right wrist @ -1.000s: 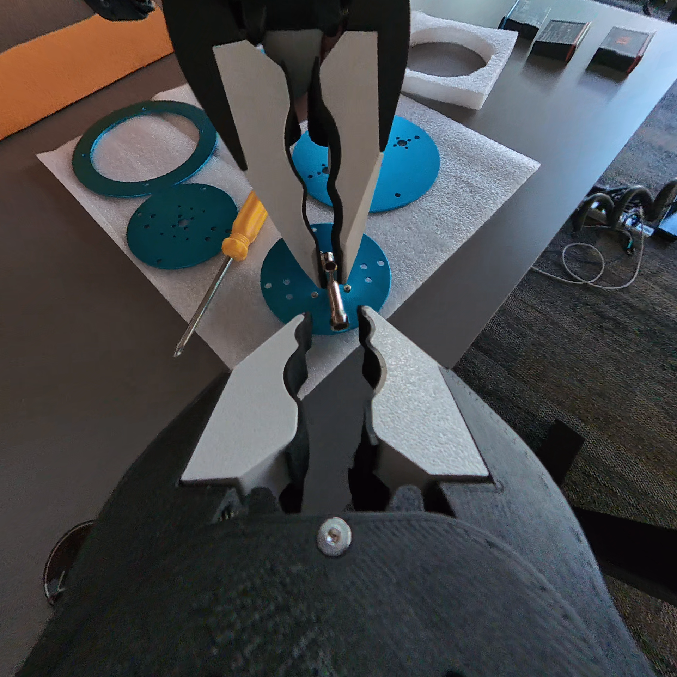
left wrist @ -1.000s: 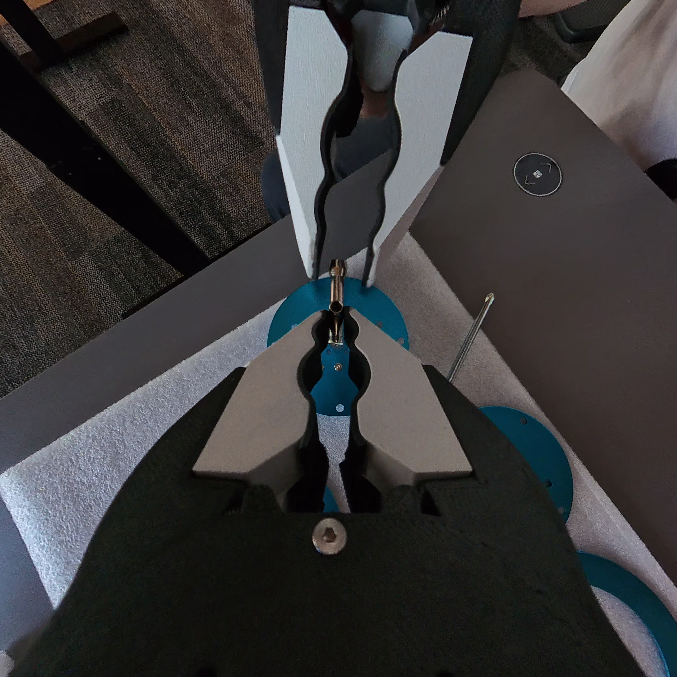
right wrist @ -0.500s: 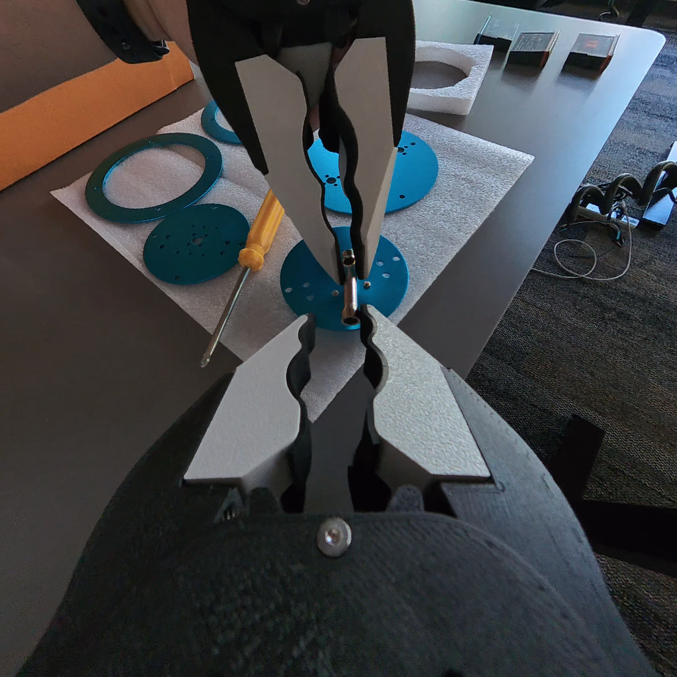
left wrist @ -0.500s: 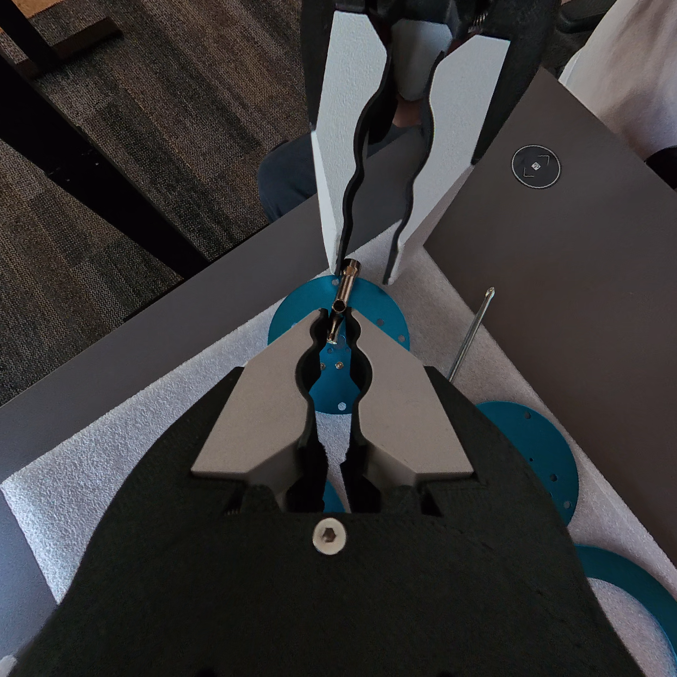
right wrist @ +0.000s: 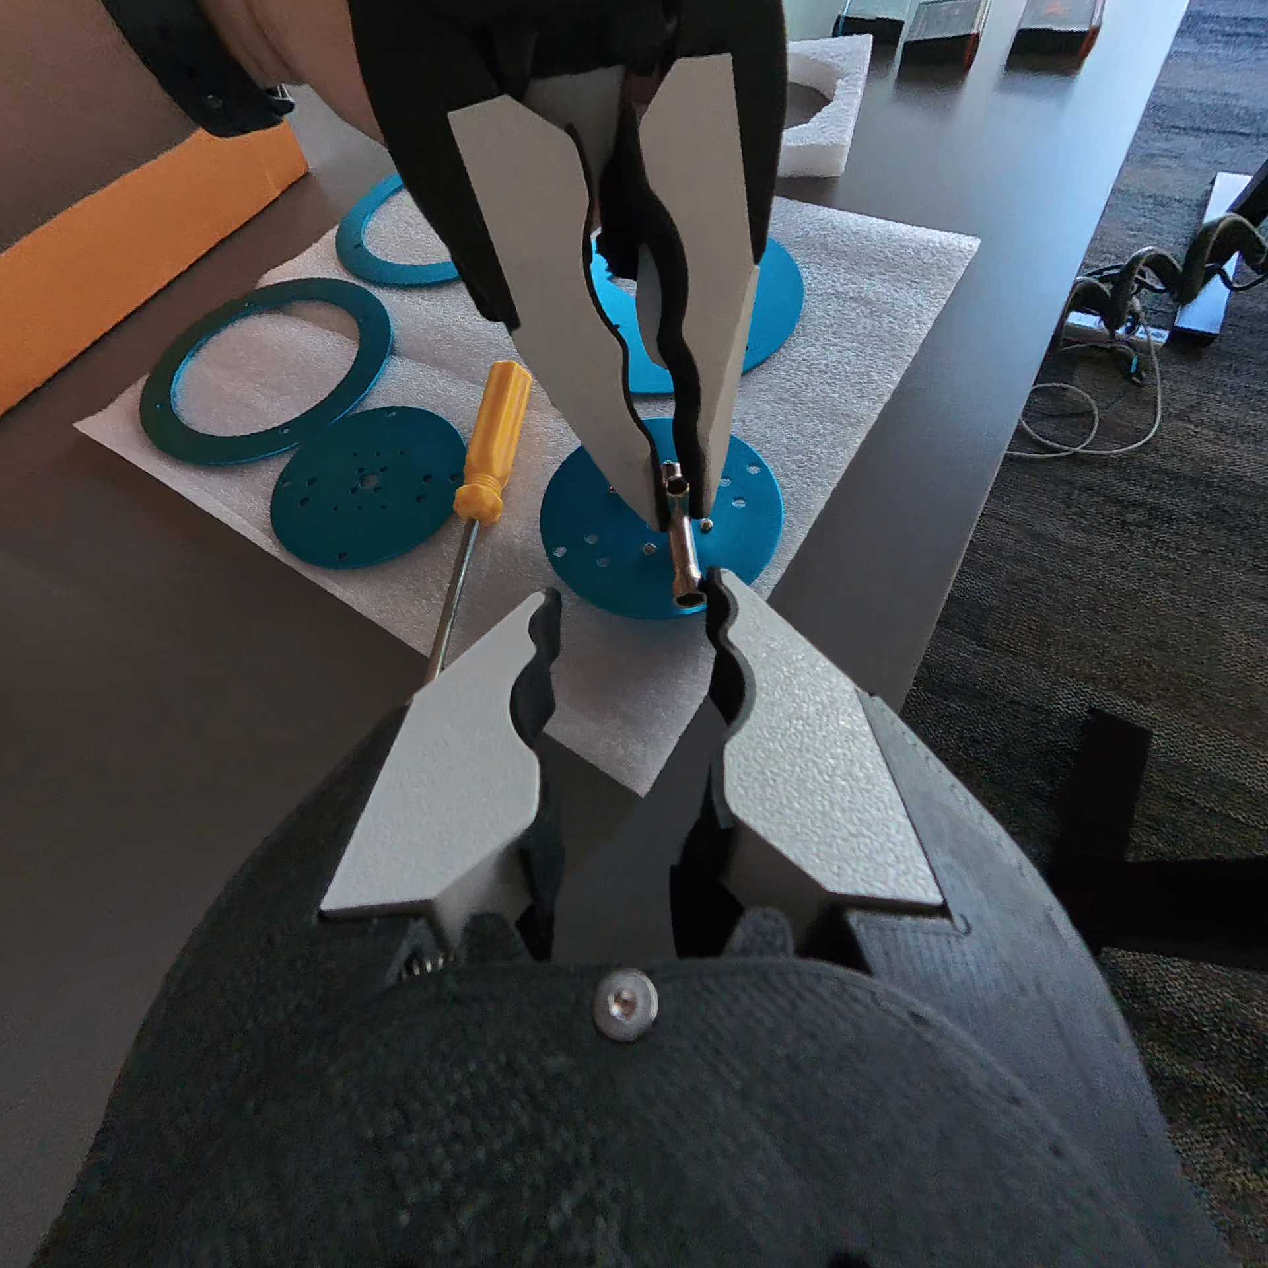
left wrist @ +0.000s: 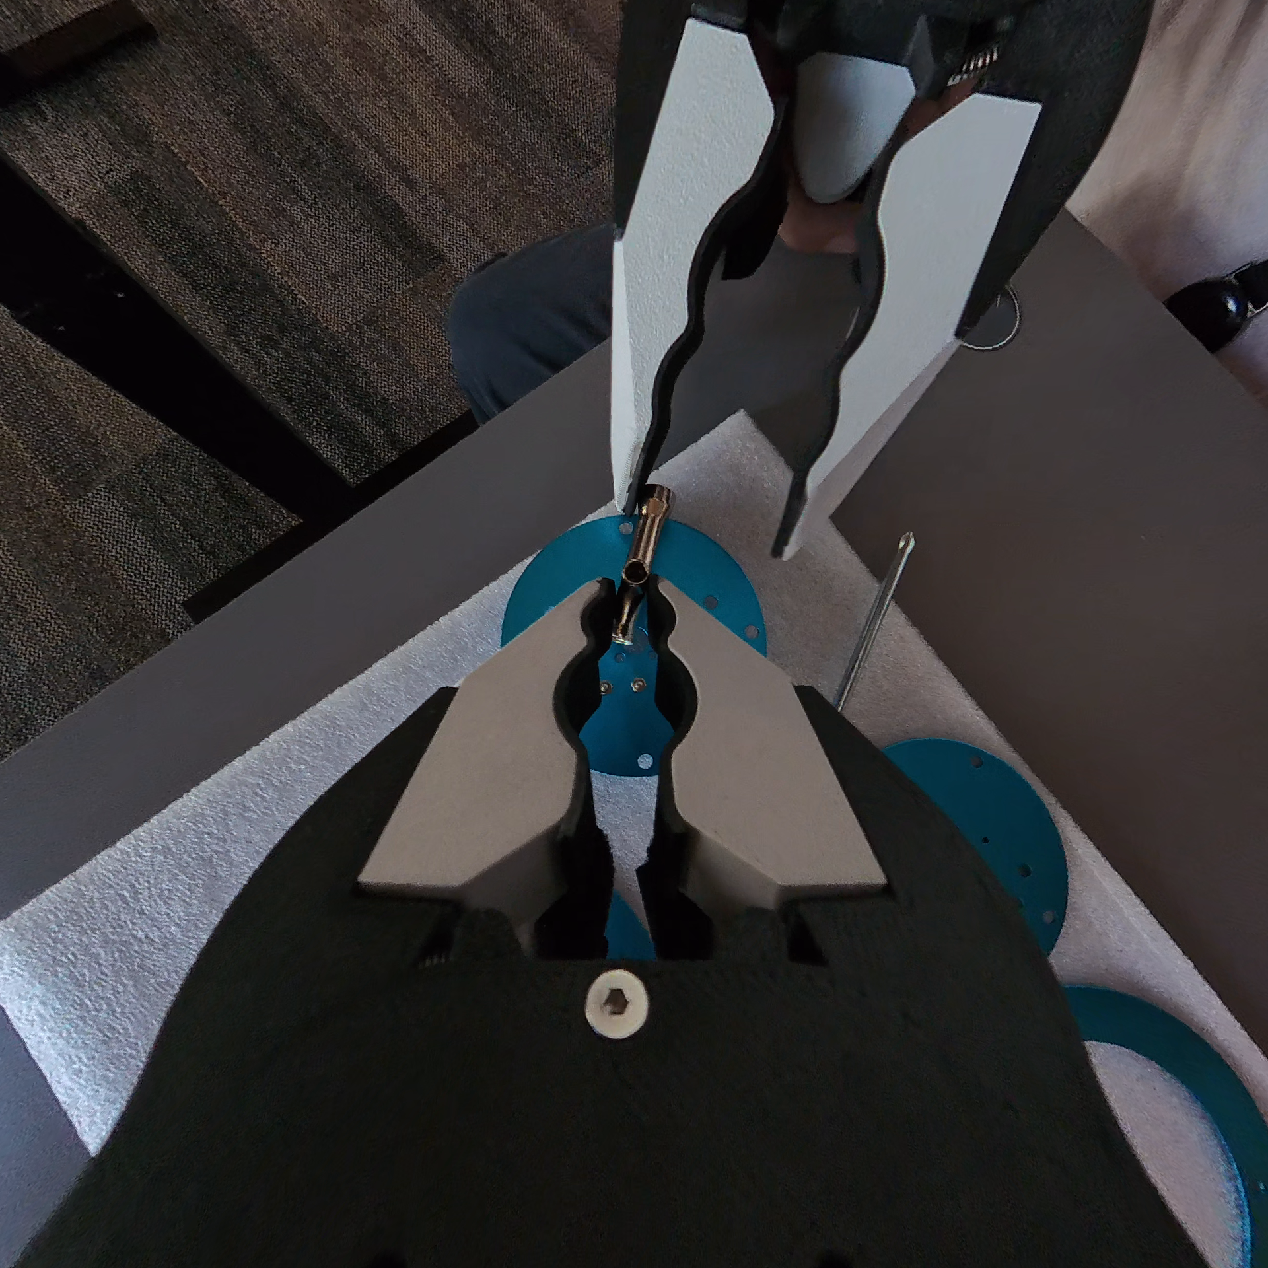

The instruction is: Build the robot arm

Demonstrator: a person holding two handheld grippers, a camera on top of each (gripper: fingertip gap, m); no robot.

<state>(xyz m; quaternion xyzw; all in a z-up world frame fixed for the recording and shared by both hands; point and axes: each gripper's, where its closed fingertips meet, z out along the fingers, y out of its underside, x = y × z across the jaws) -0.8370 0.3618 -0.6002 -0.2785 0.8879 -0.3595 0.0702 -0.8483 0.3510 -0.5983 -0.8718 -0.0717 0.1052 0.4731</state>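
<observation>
In the left wrist view, the left gripper [left wrist: 630, 591] pinches a small shiny metal L-shaped socket wrench [left wrist: 637, 575] with its fingers, just above a round blue metal plate with holes [left wrist: 713, 578] on white foam sheet [left wrist: 206, 864]. In the right wrist view, the right gripper [right wrist: 631, 595] has its fingers spread wide, one tip touching the wrench's end, near a yellow-handled screwdriver [right wrist: 490, 439] on the dark desk [right wrist: 171, 693].

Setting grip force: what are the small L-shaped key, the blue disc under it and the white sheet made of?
L-shaped key: metal, likely plated steel; bright mirror-like glints. Blue disc: probably anodised aluminium; even satin blue, thin, drilled holes. White sheet: soft packing foam, by its pebbled matte surface.
</observation>
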